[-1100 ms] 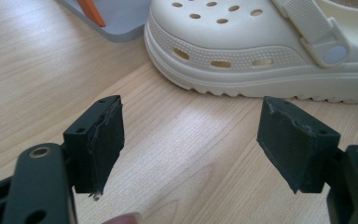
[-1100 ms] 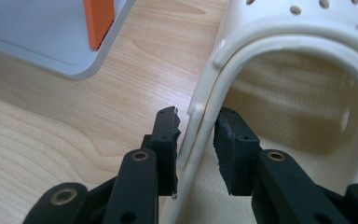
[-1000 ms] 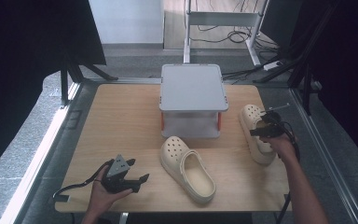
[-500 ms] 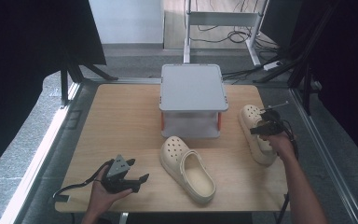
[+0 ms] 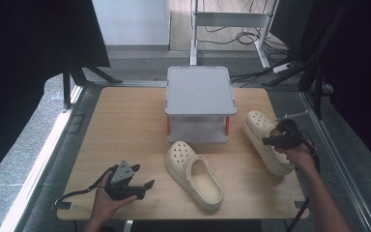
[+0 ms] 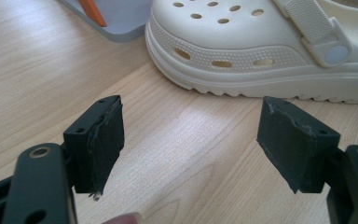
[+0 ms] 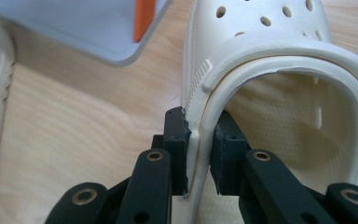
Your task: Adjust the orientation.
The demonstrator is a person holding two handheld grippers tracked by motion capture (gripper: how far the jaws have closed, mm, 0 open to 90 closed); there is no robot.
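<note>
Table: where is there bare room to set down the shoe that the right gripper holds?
The table is bare left of the grey stand, behind the left gripper. Crowded: between the middle clog and the held clog in the right gripper.

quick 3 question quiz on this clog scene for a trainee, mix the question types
1. True or false: the right gripper has its fingers clamped on the side wall of the right clog.
2. What do the left gripper's open fingers hold? A) a clog B) nothing C) the stand
3. What stands between the two clogs at the back of the wooden table?

Key
1. True: one finger presses outside the wall, one inside.
2. B: the middle clog lies beyond them, untouched.
3. A small grey stand with orange posts.
</note>
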